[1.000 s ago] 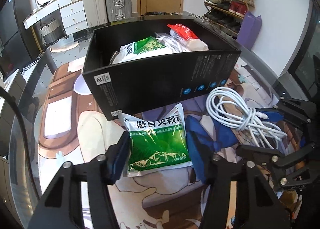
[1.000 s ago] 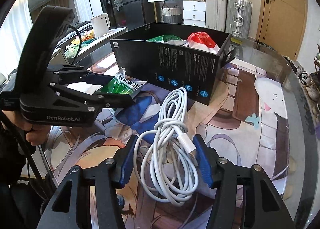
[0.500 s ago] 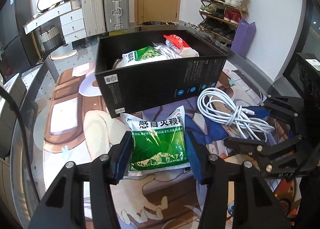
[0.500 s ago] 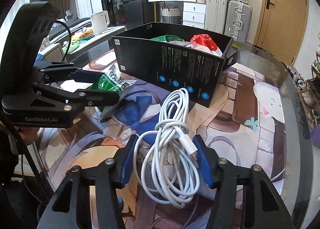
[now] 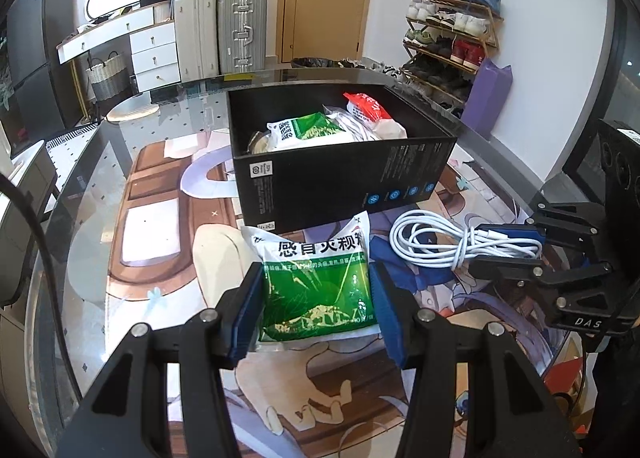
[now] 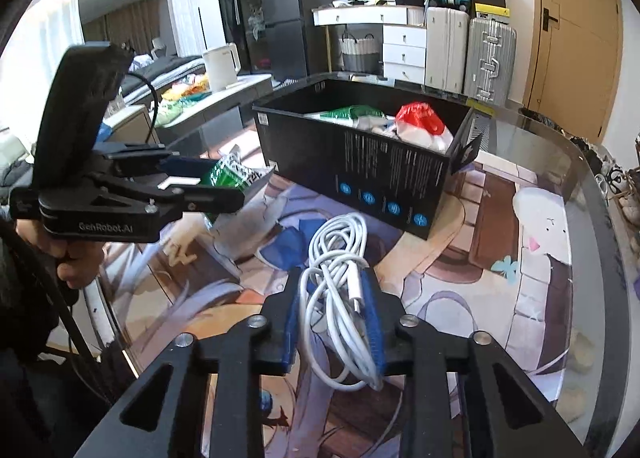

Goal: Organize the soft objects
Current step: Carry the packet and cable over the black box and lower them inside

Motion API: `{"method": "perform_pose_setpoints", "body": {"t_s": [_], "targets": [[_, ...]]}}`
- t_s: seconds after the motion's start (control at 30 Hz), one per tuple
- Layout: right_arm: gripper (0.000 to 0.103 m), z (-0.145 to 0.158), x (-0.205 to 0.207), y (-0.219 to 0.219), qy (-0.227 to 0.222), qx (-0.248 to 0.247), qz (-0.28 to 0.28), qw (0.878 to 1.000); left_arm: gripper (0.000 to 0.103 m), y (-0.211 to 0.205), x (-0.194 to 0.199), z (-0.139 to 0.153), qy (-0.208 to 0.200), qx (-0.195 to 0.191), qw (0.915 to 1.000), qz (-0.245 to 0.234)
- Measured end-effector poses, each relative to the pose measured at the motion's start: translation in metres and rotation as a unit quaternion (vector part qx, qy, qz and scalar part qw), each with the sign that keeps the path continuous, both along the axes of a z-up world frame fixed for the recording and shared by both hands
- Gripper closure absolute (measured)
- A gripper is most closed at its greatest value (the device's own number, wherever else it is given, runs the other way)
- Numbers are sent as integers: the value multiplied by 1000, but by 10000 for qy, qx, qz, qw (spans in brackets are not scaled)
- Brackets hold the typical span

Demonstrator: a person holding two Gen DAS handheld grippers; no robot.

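My left gripper (image 5: 316,306) is shut on a green and white soft packet (image 5: 316,282) and holds it lifted off the mat; the packet also shows in the right wrist view (image 6: 228,178). My right gripper (image 6: 334,322) is shut on a coiled white cable (image 6: 340,274), which also shows in the left wrist view (image 5: 448,244). An open black box (image 5: 340,178) stands just behind both, holding a green packet (image 5: 308,128) and a red and white packet (image 5: 370,110). In the right wrist view the box (image 6: 384,174) is ahead.
A printed mat (image 5: 160,242) covers the round glass table (image 6: 592,186). Suitcases (image 5: 240,30), drawers and a shoe rack (image 5: 452,34) stand beyond the table. A white kettle (image 6: 222,66) is on a far counter.
My right gripper has closed onto the white cable. My left gripper has closed on the green packet and raised it. The box now looks farther away in both views.
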State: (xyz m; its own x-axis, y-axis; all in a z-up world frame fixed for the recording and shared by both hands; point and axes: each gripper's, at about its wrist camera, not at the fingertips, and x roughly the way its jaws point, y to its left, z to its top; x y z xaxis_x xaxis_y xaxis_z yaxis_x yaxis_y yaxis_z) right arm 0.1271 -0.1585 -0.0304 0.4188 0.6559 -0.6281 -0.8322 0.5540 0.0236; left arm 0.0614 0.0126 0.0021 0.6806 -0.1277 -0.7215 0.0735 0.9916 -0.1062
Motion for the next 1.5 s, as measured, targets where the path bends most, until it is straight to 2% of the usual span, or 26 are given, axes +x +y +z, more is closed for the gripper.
{"method": "perform_pose_setpoints", "body": {"t_s": [0.13, 0.37, 0.63, 0.83, 1.1, 1.5], "targets": [[76, 1, -4, 1, -66, -27, 48, 10000, 52, 2, 0, 2, -32, -39, 10000, 26], [76, 12, -9, -4, -154, 266, 126, 9994, 52, 7, -4, 10, -158, -123, 9998, 73], [76, 40, -24, -16, -372, 763, 240, 9961, 51, 9, -11, 31, -445, -172, 9988, 50], [76, 60, -25, -22, -517, 1053, 118, 9930, 51, 9, -9, 46, -637, -144, 9979, 24], [76, 82, 0, -16, -444, 1230, -187, 9912, 51, 11, 15, 57, -719, -97, 9974, 48], [76, 86, 53, 21, -185, 1080, -378, 9933, 51, 27, 70, 53, -588, -195, 9977, 256]]}}
